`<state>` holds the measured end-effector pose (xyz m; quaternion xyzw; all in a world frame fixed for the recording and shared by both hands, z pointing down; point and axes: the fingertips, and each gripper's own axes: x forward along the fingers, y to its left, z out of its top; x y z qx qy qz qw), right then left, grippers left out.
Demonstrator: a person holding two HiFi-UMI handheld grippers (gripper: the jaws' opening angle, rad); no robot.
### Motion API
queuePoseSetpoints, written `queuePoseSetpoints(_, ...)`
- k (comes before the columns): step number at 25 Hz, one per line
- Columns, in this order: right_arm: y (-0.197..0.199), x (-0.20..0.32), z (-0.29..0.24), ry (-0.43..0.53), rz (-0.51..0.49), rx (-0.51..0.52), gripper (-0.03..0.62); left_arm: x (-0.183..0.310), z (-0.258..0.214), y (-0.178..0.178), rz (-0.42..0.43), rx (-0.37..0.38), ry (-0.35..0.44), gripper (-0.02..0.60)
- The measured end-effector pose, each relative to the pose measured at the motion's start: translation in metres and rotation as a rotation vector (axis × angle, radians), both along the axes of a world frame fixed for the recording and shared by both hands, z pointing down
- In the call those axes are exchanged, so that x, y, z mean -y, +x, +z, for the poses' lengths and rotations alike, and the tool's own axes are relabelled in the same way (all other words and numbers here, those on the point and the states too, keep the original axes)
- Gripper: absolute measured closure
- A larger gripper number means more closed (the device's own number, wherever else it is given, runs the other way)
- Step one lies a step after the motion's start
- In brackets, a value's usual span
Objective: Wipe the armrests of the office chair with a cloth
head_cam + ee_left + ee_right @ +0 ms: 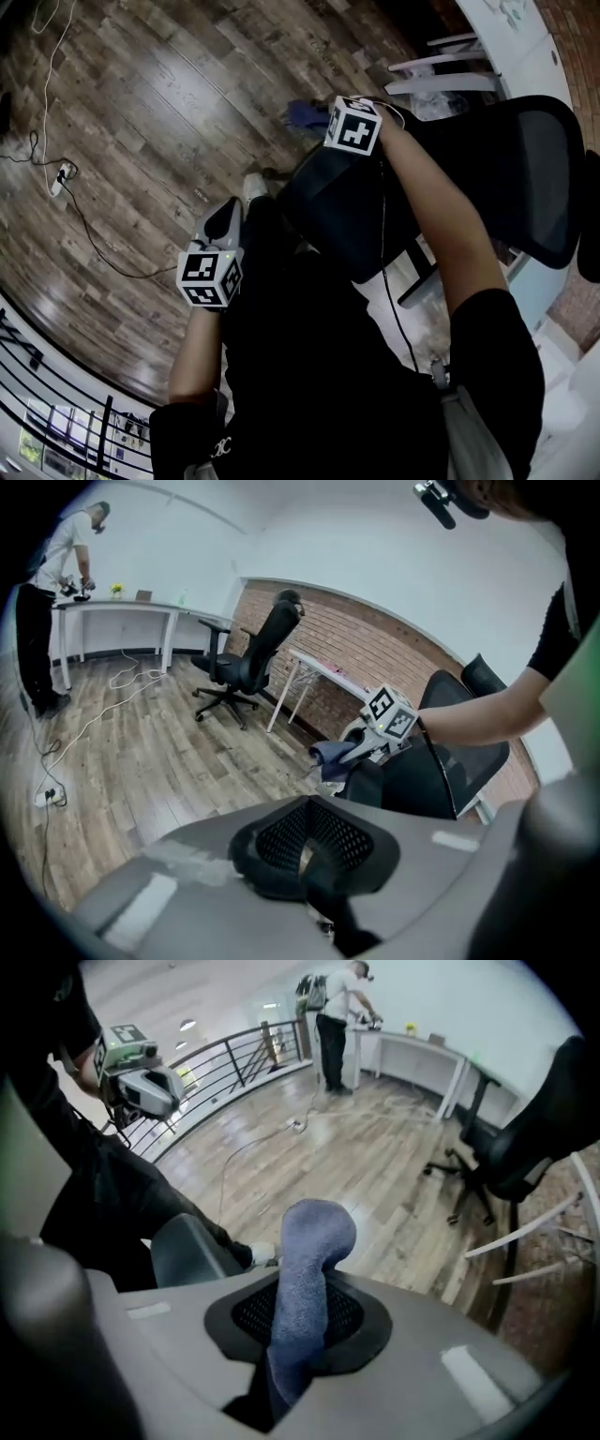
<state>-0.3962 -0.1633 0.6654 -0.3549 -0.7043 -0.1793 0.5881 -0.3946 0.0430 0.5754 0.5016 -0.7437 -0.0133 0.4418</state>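
The right gripper was clamped on the cloth by the chair. The left gripper was closed and empty.

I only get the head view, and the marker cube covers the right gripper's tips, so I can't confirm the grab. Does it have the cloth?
Observer: Yes. The right gripper view shows the right gripper shut on a blue cloth, which sticks up out of the jaws.
Operator: And the left one?
Observer: The left gripper has its jaws together with nothing between them.
Operator: Is the cloth on the chair yet?
Observer: The left gripper view shows it held right beside the black office chair. I cannot tell whether it touches.
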Motion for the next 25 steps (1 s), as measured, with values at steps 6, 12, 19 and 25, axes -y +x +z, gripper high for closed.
queuePoseSetpoints(6, 0.052, 0.021, -0.080, 0.057, 0.180, 0.320, 0.530, 0.021, -0.022, 0.025, 0.096, 0.062, 0.017, 0.575)
queuePoseSetpoints(12, 0.154, 0.027, -0.084, 0.044, 0.408, 0.380, 0.530, 0.057, -0.064, 0.052, 0.122, 0.142, 0.068, 0.575)
queuePoseSetpoints(19, 0.188, -0.011, -0.018, -0.030, 0.562, 0.393, 0.530, 0.067, -0.090, 0.096, 0.230, 0.191, 0.052, 0.575)
queuePoseSetpoints(25, 0.152, -0.023, 0.011, -0.088, 0.699, 0.449, 0.530, 0.040, -0.090, 0.112, 0.201, 0.177, -0.013, 0.575)
